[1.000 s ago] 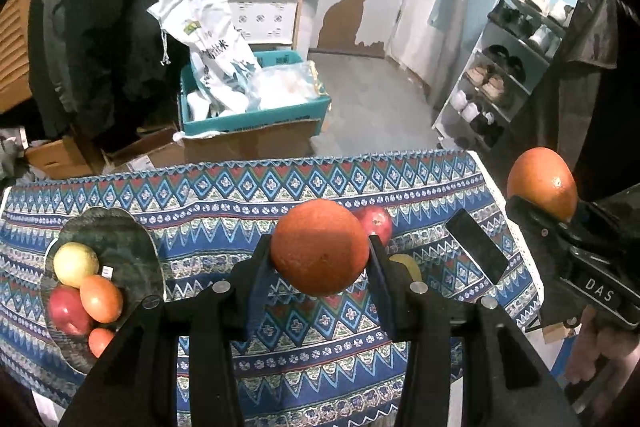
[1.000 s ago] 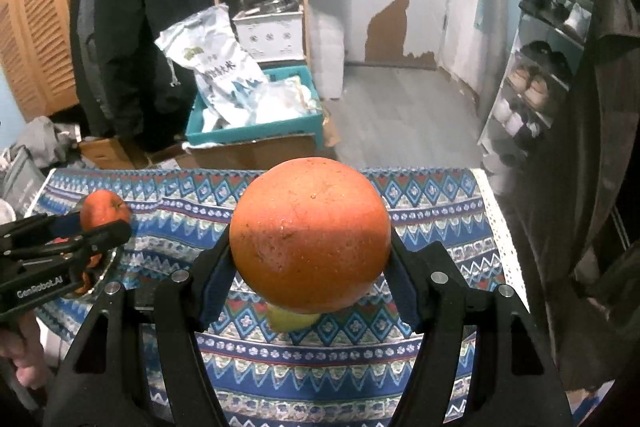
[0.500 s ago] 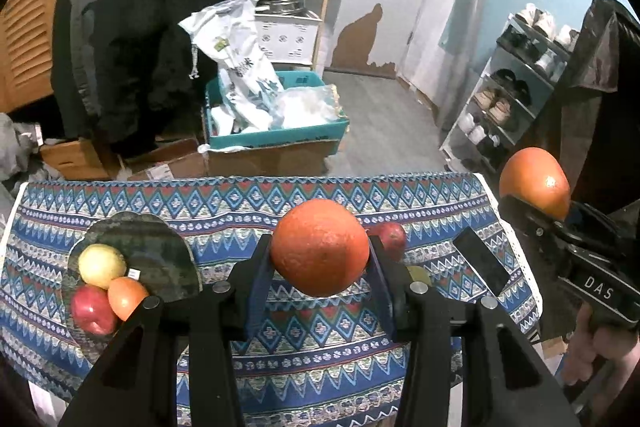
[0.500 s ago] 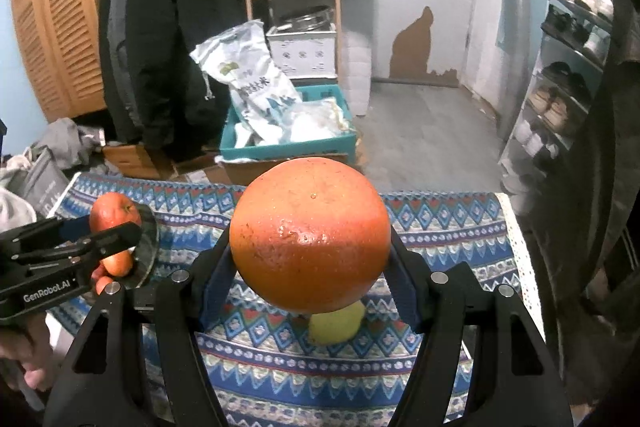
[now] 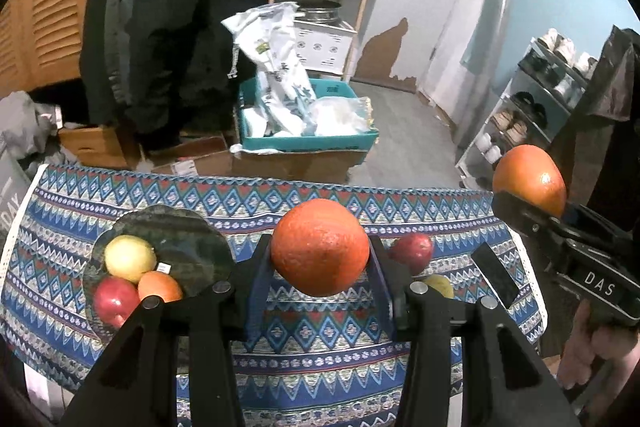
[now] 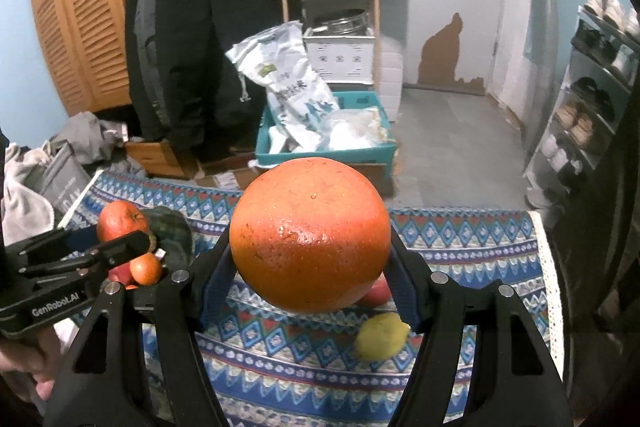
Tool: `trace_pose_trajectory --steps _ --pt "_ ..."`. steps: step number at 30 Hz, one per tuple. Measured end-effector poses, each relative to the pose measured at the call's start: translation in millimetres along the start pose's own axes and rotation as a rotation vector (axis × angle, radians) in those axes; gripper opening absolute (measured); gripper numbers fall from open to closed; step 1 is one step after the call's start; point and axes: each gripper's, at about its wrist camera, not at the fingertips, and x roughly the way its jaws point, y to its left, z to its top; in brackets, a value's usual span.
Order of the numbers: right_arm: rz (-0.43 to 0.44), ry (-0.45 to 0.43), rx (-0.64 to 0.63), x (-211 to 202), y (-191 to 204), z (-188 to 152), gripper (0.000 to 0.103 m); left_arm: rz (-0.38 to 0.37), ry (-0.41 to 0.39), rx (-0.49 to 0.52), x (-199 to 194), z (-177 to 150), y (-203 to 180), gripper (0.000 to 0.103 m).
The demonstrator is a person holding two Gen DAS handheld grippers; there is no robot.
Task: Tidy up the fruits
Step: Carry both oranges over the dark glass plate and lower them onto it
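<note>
Above the patterned bench (image 5: 400, 355), each tool pinches fruit: left tool (image 5: 320, 263) an orange (image 5: 320, 253), right tool (image 6: 310, 255) a grapefruit (image 6: 310, 235), likely bound for the dark plate (image 5: 188, 239).

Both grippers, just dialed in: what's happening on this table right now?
Each gripper holds an orange above the patterned tablecloth. The left gripper grips the smaller orange; the right gripper grips the larger orange. The dark plate holds three fruits. A red apple and a lemon lie loose on the cloth.
</note>
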Motion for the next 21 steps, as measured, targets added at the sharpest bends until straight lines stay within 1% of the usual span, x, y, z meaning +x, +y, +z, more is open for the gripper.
trace_pose_trajectory --steps 8,21 --pt "0.062 0.038 -0.01 23.3 30.1 8.7 0.068 0.035 0.009 -0.06 -1.7 -5.3 38.0 0.046" --pt "0.134 0.101 -0.064 63.3 83.7 17.2 0.068 0.089 0.042 -0.158 6.6 -17.0 98.5 0.046"
